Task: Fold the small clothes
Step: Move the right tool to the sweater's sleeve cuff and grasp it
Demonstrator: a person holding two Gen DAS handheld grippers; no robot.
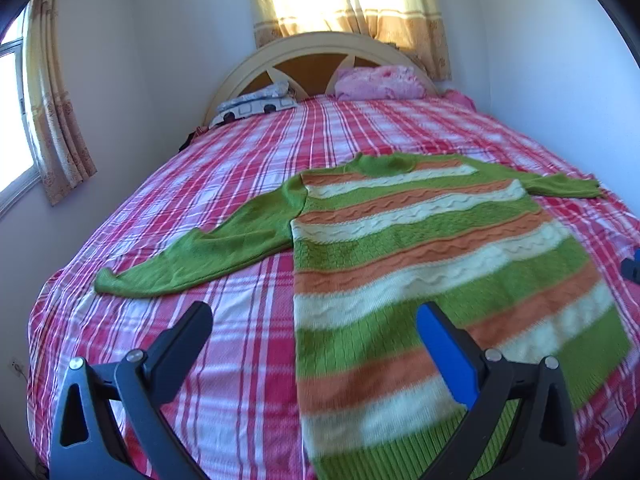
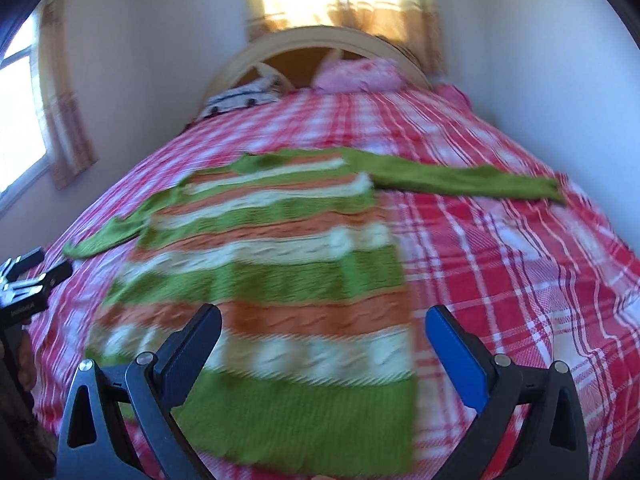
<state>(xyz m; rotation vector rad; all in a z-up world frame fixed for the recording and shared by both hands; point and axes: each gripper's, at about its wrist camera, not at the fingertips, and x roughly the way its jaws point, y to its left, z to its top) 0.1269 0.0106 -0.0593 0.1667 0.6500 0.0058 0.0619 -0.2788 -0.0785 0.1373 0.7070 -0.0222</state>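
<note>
**Sweater laid flat, both claws wide and empty**

The striped sweater [image 1: 420, 248] lies spread face-up on the bed [image 1: 224, 168], hem nearest the cameras, collar toward the headboard [image 1: 320, 46]. Its left sleeve [image 1: 192, 256] and right sleeve [image 2: 468, 178] stretch out to either side. The left claw [image 1: 314, 332] hovers over the hem's left edge, fingers spread wide with nothing between them; the right claw [image 2: 324, 334] hangs above the hem's right corner, equally wide and empty. No fold looks started yet.

A good first step is probably to bring each sleeve in across the body. Pinch near the cuff, catching only knit and not the plaid sheet beneath. Lift just enough to clear the bed, so the heavy knit does not drag and skew the body, then lay the sleeve flat along the stripes.
</note>
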